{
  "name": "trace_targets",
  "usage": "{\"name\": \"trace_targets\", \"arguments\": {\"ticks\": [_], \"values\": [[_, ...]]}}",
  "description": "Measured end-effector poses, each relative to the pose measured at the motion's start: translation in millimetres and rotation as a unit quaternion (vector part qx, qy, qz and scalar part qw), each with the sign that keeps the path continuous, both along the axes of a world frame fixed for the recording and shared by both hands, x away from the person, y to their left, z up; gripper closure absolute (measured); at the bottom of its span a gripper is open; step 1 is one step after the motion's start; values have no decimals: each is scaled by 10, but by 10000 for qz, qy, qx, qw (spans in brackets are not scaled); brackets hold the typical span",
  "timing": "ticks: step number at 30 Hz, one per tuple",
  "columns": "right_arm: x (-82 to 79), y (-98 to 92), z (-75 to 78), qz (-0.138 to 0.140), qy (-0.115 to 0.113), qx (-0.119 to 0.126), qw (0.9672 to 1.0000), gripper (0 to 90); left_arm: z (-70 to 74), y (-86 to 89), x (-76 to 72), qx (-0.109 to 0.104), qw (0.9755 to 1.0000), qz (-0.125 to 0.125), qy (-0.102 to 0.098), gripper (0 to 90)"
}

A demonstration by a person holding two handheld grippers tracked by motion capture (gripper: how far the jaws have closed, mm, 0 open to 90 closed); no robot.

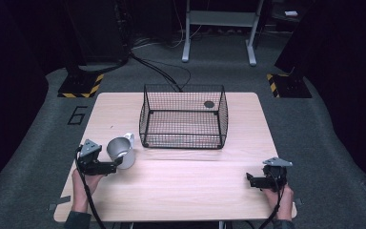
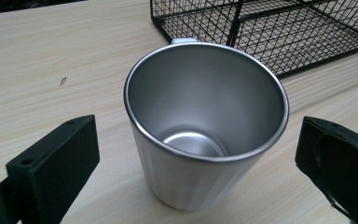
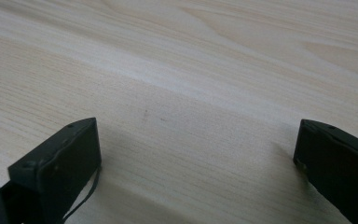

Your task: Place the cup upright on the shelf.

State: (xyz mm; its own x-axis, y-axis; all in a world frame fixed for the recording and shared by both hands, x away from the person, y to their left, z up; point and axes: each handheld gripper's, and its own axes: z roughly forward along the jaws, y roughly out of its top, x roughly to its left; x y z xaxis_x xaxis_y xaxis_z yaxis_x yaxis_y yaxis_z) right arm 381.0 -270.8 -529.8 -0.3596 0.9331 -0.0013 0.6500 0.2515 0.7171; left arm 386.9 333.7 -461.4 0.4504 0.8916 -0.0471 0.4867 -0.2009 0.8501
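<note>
Nearest, at the table's (image 1: 181,191) front edge: right gripper (image 1: 259,181) low over bare wood at the right corner, jaws spread wide with nothing between them, well apart from everything else. At the left front: left gripper (image 1: 106,167), jaws likewise spread, pointing toward the steel mug (image 1: 122,151) just ahead of it. Seen along those jaws, the mug (image 2: 205,126) stands upright and empty, mouth up, centred in the gap, with clear air on both sides and no pad touching metal yet. Long axis vertical, so a squeeze across the body would likely meet the wall square on. Handle (image 2: 184,41) on the far side, turned toward the wire basket (image 1: 183,117). Farther back, past the mug and to its right: that basket, open-topped, at mid-table. Left hand plainly the nearer one; probable next move a closing on the mug, then a carry forward and rightward over the basket rim.
</note>
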Motion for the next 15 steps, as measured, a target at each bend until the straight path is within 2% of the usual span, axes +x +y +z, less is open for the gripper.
{"name": "trace_targets", "arguments": {"ticks": [7, 15], "values": [[0, -1, 0, 1, 0, -1, 10000, 1, 6, -57, 97, 79, 10000, -48, -14, 0], [0, 0, 0, 0, -1, 0, 10000, 1, -1, -104, 164, 78, 9999, -85, 16, 0]]}}
